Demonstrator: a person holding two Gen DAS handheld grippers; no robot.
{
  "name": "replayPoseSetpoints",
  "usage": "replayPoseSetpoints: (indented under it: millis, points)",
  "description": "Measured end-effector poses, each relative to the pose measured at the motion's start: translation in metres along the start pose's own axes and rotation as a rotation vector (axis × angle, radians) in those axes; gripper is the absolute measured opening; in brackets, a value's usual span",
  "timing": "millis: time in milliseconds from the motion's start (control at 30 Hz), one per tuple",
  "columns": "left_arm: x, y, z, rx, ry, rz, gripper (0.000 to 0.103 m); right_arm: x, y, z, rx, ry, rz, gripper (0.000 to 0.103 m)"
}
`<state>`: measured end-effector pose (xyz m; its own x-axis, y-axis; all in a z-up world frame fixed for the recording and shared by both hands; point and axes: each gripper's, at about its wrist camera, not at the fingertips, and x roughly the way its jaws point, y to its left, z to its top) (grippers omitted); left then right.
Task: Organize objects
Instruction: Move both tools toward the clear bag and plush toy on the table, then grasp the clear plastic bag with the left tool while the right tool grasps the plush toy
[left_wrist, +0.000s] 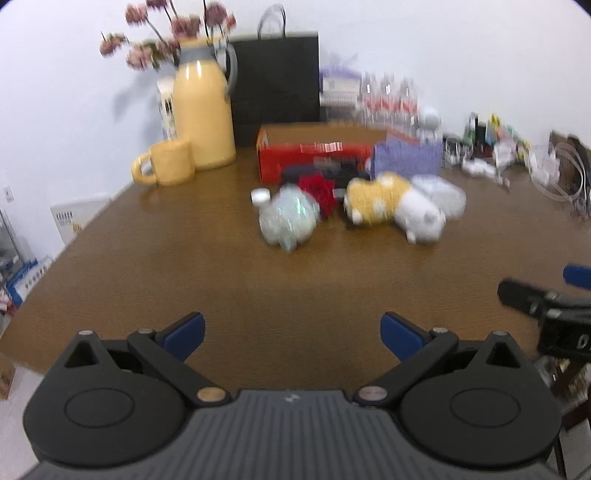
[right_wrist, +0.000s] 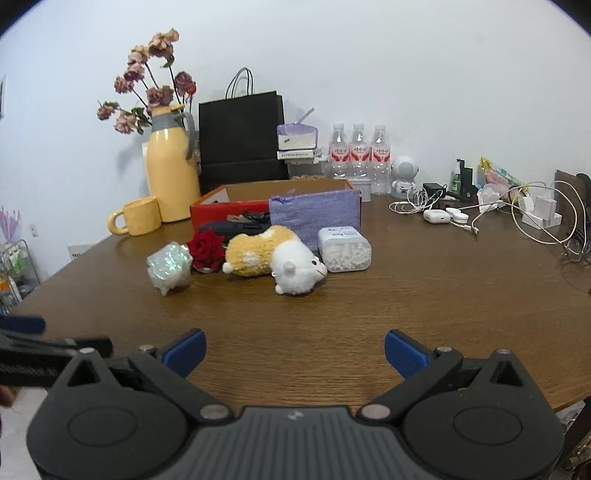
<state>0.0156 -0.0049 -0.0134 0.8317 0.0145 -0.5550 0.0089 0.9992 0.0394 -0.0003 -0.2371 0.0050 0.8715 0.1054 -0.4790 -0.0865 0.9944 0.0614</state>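
A cluster of loose items lies mid-table before a red open box (right_wrist: 229, 212) (left_wrist: 280, 155): an iridescent ornament (right_wrist: 169, 266) (left_wrist: 288, 218), a red rose (right_wrist: 205, 248) (left_wrist: 319, 190), a yellow-and-white plush toy (right_wrist: 275, 260) (left_wrist: 391, 206), a clear tub of white beads (right_wrist: 344, 249) (left_wrist: 439, 192) and a purple felt pouch (right_wrist: 314, 218) (left_wrist: 406, 157) leaning on the box. My left gripper (left_wrist: 291, 334) and right gripper (right_wrist: 293, 350) both hover open and empty over the near table edge, well short of the cluster. The left wrist view is blurred.
At the back left stand a yellow jug (right_wrist: 171, 177) with dried flowers, a yellow mug (right_wrist: 138, 216) and a black paper bag (right_wrist: 242, 136). Water bottles (right_wrist: 359, 155), a small white robot figure (right_wrist: 403, 175) and tangled cables and chargers (right_wrist: 517, 210) fill the back right.
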Motion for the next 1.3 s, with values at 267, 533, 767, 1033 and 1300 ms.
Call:
replayPoseSetpoints:
  millis: [267,533,767,1033,1300]
  points:
    - [0.047,0.009,0.012,-0.011,0.095,-0.055,0.103,0.040,-0.009,0.013,-0.050,0.021,-0.018,0.096]
    - [0.108,0.010,0.058,0.033,0.020,-0.021,0.103,0.101,-0.019,0.060,-0.102,-0.006,-0.020,0.091]
    - [0.140,-0.012,0.084,0.109,-0.058,-0.049,0.100,0.157,-0.024,0.082,-0.111,0.023,0.012,0.079]
    - [0.170,-0.009,0.079,0.091,0.015,-0.034,0.087,0.188,-0.013,0.078,-0.117,0.087,0.091,0.075]
    - [0.165,-0.004,0.069,0.066,0.051,-0.028,0.057,0.182,0.004,0.057,-0.112,0.116,0.114,0.054]
